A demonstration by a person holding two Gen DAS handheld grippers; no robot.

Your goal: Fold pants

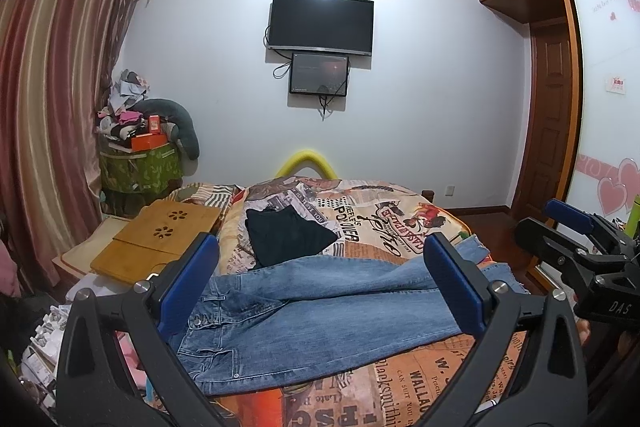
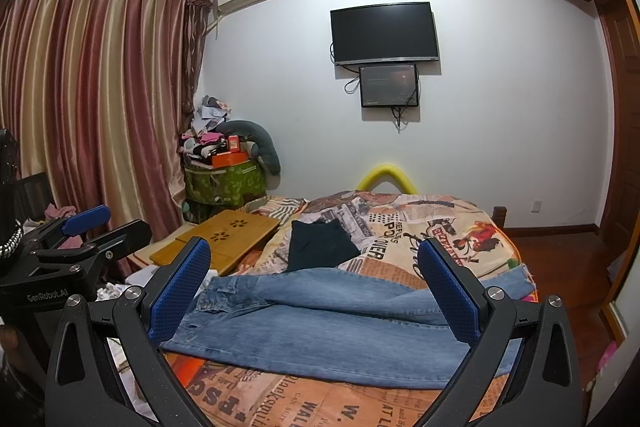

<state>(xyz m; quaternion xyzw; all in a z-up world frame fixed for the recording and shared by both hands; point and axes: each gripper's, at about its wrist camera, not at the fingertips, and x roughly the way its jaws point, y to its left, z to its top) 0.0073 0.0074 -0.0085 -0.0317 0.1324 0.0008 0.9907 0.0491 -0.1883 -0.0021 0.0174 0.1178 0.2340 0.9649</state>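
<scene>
Blue jeans lie flat across the near end of the bed, waistband to the left, legs to the right; they also show in the right wrist view. My left gripper is open and empty, held above and short of the jeans. My right gripper is open and empty in the same way; it also shows at the right edge of the left wrist view. The left gripper shows at the left edge of the right wrist view.
A folded black garment lies on the printed bedspread beyond the jeans. A bamboo lap desk rests at the bed's left. Clutter and a green box stand by the curtain. A wardrobe is at right.
</scene>
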